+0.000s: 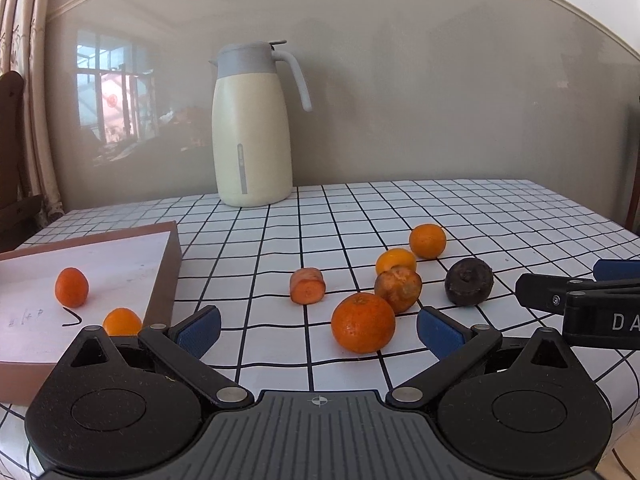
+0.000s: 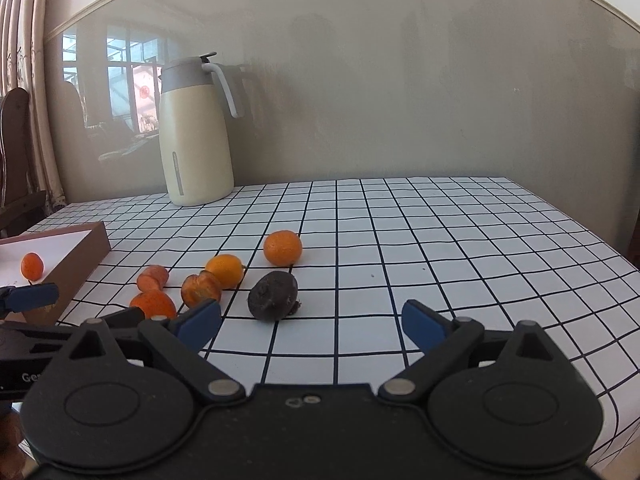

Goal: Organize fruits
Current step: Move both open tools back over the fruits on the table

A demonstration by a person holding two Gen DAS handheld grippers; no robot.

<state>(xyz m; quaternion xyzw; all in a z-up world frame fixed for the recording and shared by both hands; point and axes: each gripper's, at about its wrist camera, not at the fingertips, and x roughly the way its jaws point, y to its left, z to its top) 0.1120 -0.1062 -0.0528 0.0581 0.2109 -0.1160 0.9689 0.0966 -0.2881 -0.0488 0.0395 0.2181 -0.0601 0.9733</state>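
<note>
My left gripper point(image 1: 318, 330) is open and empty, low over the checked tablecloth, with a large orange tangerine point(image 1: 363, 322) just ahead between its fingertips. Behind lie a carrot piece point(image 1: 307, 285), a brownish spoiled fruit point(image 1: 398, 287), a yellow-orange fruit point(image 1: 395, 261), a far tangerine point(image 1: 427, 241) and a dark rotten fruit point(image 1: 469, 281). A brown tray point(image 1: 160, 280) at left holds two small tangerines point(image 1: 71, 287), point(image 1: 122, 321). My right gripper point(image 2: 312, 326) is open and empty, with the dark fruit point(image 2: 273, 296) ahead to its left.
A cream thermos jug point(image 1: 252, 128) stands at the back of the table against the wall. A dark wooden chair point(image 1: 12, 152) and curtains are at far left. The right gripper's finger point(image 1: 576, 296) shows at the left view's right edge.
</note>
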